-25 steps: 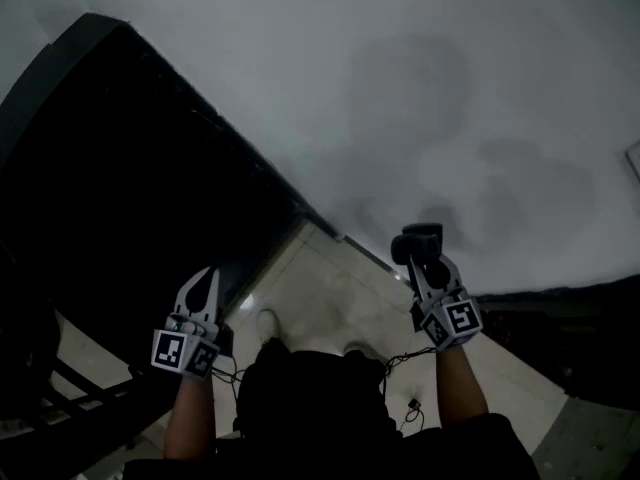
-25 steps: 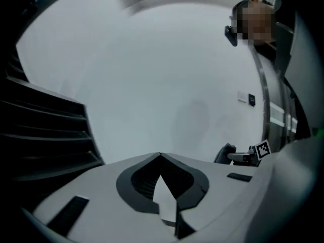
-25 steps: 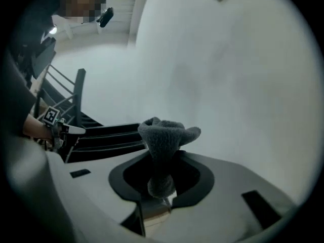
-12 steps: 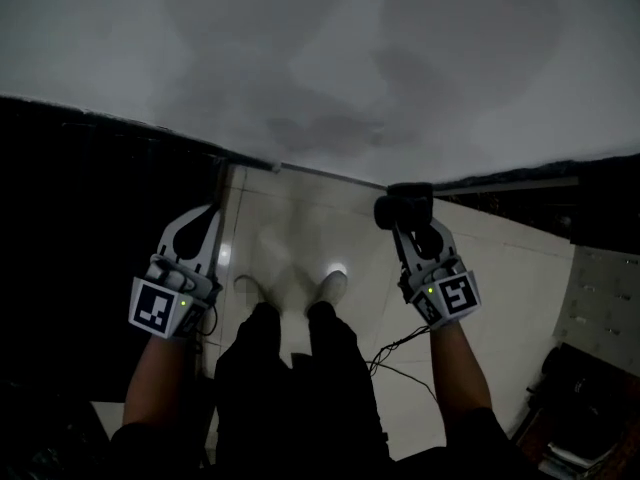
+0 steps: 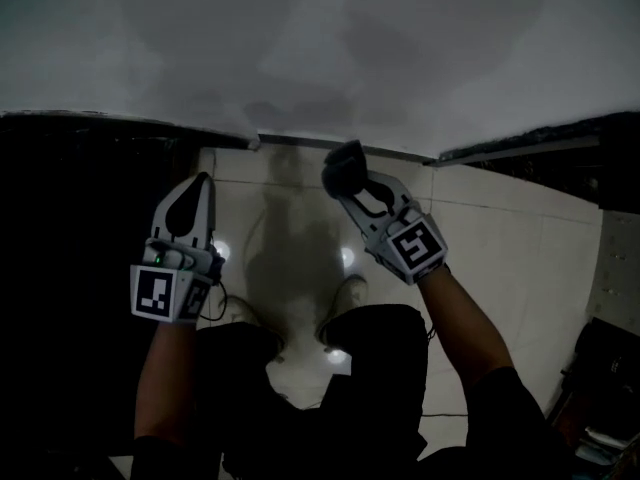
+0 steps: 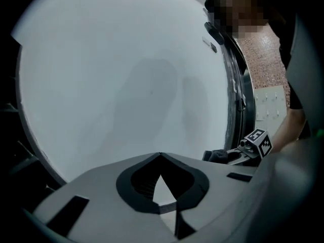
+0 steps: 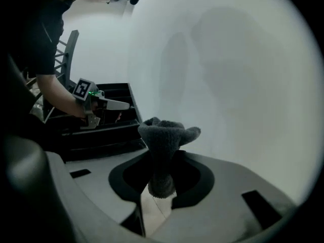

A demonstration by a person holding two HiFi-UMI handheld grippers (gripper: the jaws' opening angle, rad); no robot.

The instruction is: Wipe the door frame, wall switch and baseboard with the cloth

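Your right claw (image 5: 350,182) pinches the dark cloth (image 5: 344,165), whose bunched wad stands proud of the tips, and points it at the white wall (image 5: 330,48). The head view sets the wad over the wall's foot, but how high it is above the tiled floor (image 5: 500,248) cannot be told, nor whether it touches the wall. Your left claw (image 5: 197,188) is pressed together on nothing, farther back from the wall and to the left of the cloth.

The dark band (image 5: 520,148) along the wall's foot is, by judgement, the baseboard, and wiping it appears to be the step in hand. To do it well:
- Lower the wad until cloth, not the claw's tips, meets the band.
- Grip firmly, since only a short tail sits between the jaws.
- Draw along the wall in one steady line, and overlap each pass.
- Hold the idle claw back from the wall.

Containers: none shows in any view.
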